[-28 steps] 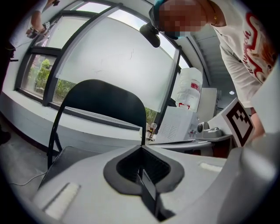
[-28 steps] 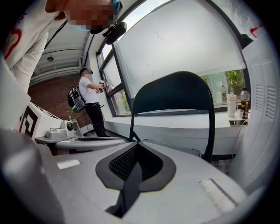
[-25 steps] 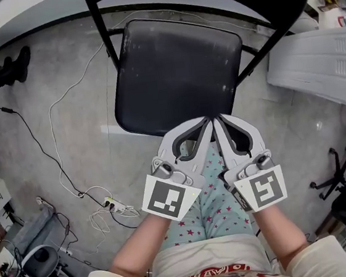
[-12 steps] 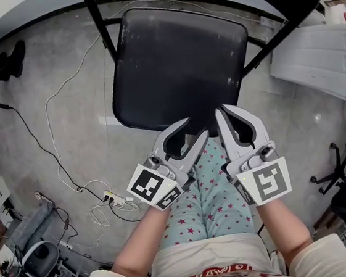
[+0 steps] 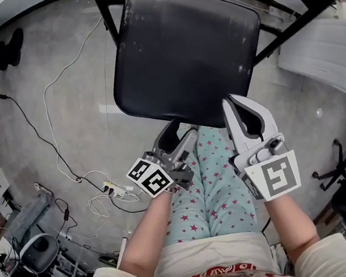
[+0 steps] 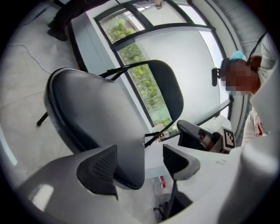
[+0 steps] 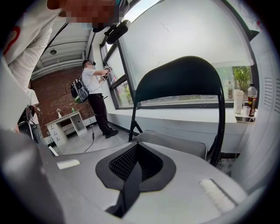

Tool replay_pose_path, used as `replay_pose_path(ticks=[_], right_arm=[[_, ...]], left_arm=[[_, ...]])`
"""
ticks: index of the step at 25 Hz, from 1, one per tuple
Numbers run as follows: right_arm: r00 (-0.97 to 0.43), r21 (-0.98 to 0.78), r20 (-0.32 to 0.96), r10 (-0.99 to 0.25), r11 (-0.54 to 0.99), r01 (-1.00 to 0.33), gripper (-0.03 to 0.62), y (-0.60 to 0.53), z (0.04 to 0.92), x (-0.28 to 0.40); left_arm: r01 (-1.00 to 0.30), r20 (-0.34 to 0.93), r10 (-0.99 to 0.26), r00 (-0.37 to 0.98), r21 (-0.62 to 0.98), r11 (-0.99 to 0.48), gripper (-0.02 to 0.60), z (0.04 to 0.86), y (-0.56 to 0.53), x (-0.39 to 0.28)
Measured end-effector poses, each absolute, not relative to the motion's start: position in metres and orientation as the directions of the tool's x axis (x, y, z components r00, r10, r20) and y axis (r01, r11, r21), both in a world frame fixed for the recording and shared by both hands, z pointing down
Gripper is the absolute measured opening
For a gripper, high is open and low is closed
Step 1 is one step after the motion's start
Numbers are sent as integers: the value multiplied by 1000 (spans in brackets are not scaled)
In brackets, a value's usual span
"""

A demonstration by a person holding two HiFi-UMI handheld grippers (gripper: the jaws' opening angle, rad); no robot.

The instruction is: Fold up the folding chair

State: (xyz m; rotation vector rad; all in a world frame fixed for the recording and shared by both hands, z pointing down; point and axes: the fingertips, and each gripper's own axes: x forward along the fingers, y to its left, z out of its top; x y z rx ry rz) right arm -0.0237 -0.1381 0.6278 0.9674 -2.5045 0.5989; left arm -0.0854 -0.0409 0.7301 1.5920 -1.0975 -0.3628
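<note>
The black metal folding chair [image 5: 182, 53] stands unfolded on the grey concrete floor [image 5: 68, 140], directly in front of the person, with its dark padded seat level. In the right gripper view the curved black backrest [image 7: 179, 76] is upright against a window.

Left gripper [image 5: 177, 135]: positioned at the front edge of the seat. The jaws are apart and the seat edge sits between them, with a gap at one pad [image 6: 177, 162].

Right gripper [image 5: 234, 104]: positioned just beside the front right corner of the seat. The jaws are pressed together with nothing between them.

A white cable [image 5: 53, 92] lies on the floor left of the chair.
</note>
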Motion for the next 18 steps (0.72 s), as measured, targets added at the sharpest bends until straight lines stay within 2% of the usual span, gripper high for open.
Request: replay_pose_path(ticks=[4, 9, 15, 18], right_arm=[[-688, -253, 497, -529, 670, -698, 23, -135, 633, -27], [-685, -252, 501, -529, 668, -700, 23, -133, 638, -28], [-690, -249, 501, -522, 677, -692, 23, -132, 637, -28], [-688, -241, 503, -522, 680, -692, 23, -136, 643, -27]], left_arm=[[-386, 362, -833, 418, 901, 198, 351, 767, -21, -109], [-313, 300, -885, 355, 931, 190, 325, 772, -16, -117], [-221, 341, -870, 356, 935, 277, 358, 797, -1, -115], [-214, 333, -868, 368, 939, 270, 371, 811, -14, -121]])
